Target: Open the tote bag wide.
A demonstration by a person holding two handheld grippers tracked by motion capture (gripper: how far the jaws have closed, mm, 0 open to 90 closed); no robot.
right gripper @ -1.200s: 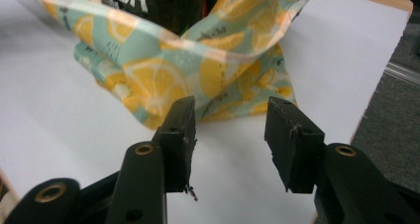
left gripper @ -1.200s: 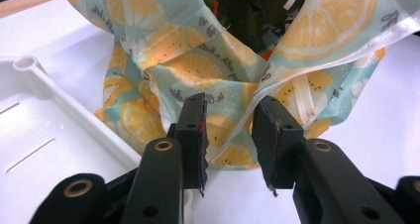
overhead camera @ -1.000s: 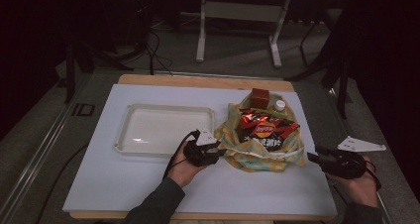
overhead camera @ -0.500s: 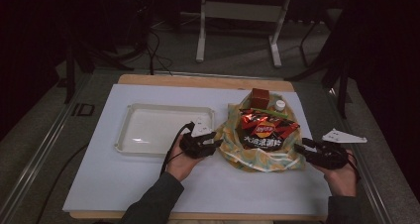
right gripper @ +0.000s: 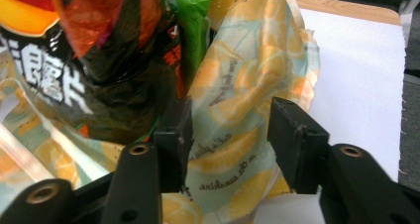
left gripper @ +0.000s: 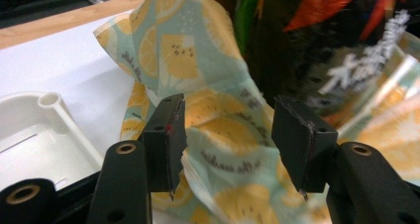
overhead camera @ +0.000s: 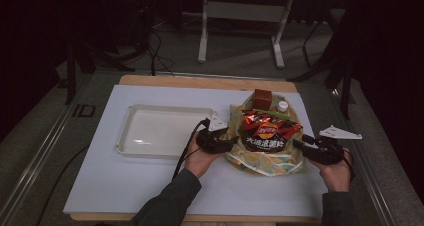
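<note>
Here we work at a white table (overhead camera: 150,186), with a clear tray (overhead camera: 165,131) on its left half and a lemon-print bag (overhead camera: 270,158) lying just right of the tray. The bag is stuffed with snacks — a dark chip packet (overhead camera: 267,131) sits on top, a brown box (overhead camera: 262,98) and a small white-capped bottle (overhead camera: 283,106) at its far end. Our left gripper (overhead camera: 231,141) sits at the bag's left edge, the right gripper (overhead camera: 300,143) at its right edge. The left jaws have just been opening; both pairs stand wide, bag cloth between them but not pinched. We judge we are taking hold of the bag's two sides. Next — close each pair firmly on a fold of cloth, not on the chip packet, before lifting or spreading.
</note>
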